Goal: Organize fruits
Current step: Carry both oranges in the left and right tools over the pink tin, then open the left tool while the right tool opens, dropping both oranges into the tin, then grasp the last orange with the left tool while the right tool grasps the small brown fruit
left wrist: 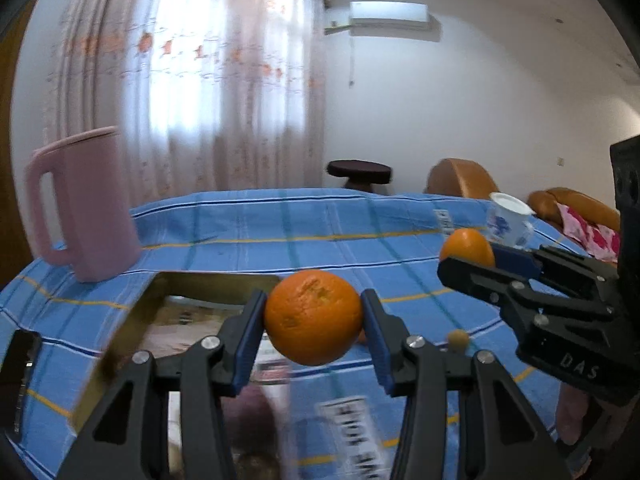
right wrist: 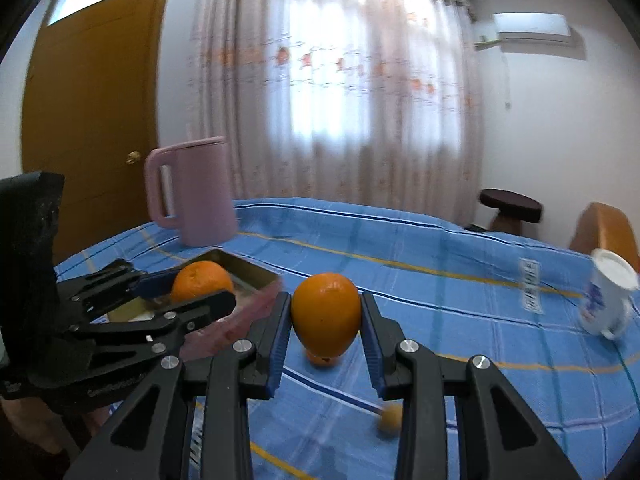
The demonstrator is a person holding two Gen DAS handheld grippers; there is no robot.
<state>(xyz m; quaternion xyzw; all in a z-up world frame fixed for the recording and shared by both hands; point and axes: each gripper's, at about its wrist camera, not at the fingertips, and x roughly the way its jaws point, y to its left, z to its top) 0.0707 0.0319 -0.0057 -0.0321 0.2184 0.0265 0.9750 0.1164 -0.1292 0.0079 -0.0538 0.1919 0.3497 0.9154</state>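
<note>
My left gripper [left wrist: 313, 304] is shut on a round orange [left wrist: 314, 320] and holds it above the near edge of a gold-rimmed tray [left wrist: 132, 312]. From the right wrist view, that left gripper [right wrist: 202, 290] and its orange [right wrist: 200, 278] hang over the tray [right wrist: 260, 276]. My right gripper [right wrist: 326, 306] is shut on a second, more oval orange [right wrist: 326, 316] above the blue cloth. It shows at the right of the left wrist view too, the right gripper [left wrist: 470, 259] with its orange [left wrist: 466, 246]. A small orange fruit [right wrist: 320, 359] and a small yellowish fruit [right wrist: 390, 420] lie on the cloth.
A pink jug [left wrist: 80, 204] stands behind the tray at the table's left. A white and blue cup [right wrist: 608, 300] stands at the right. A dark phone [left wrist: 18, 376] lies at the left edge. A blue checked cloth [left wrist: 320, 232] covers the table. Beyond it are a dark stool [right wrist: 510, 202] and brown seats.
</note>
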